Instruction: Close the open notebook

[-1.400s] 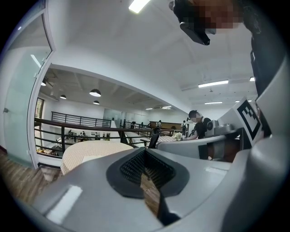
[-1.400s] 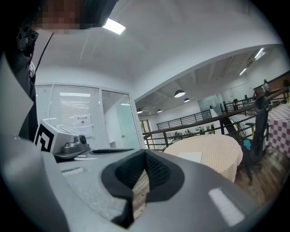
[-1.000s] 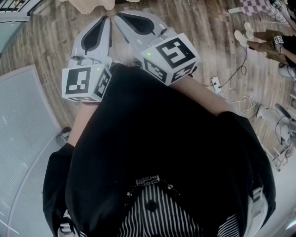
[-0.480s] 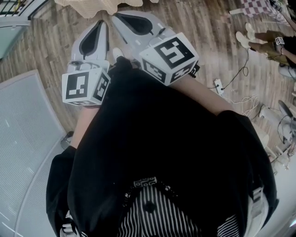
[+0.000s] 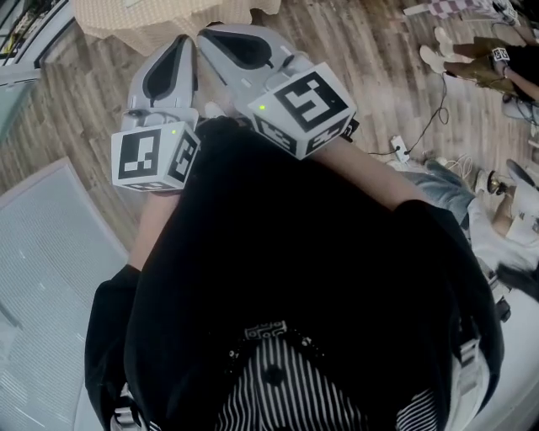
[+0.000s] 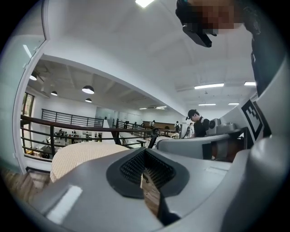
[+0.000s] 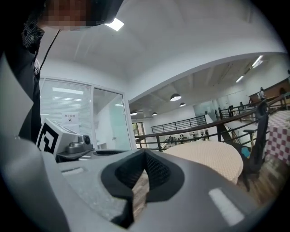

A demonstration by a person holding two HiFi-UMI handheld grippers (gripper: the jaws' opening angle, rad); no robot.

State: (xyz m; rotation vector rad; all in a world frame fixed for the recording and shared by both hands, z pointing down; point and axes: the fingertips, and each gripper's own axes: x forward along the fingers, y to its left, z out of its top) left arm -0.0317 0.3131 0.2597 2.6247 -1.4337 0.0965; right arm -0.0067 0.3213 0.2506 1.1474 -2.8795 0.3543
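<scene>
No notebook shows in any view. A round table with a beige checked cloth [image 5: 160, 17] lies just beyond both grippers, and it also appears as the table [image 6: 86, 154] in the left gripper view and the table [image 7: 213, 156] in the right gripper view. My left gripper [image 5: 187, 38] is held close to the chest, pointing forward, shut and empty. My right gripper [image 5: 204, 34] sits beside it with their tips nearly touching, also shut with nothing in it. Through each gripper's own camera, the left gripper [image 6: 145, 174] and the right gripper [image 7: 138, 181] show only a thin slit of wooden floor between the pads.
A grey ribbed panel [image 5: 50, 252] lies at the left on the wooden floor. Cables and a plug strip [image 5: 400, 151] trail at the right, near a seated person's legs [image 5: 472, 67]. A dark railing [image 6: 68, 122] runs behind the table. A person in black [image 6: 199, 124] stands far off.
The beige table has slid further into view at the top and the floor has shifted beneath me. Both grippers stay shut and in the same place before the chest.
</scene>
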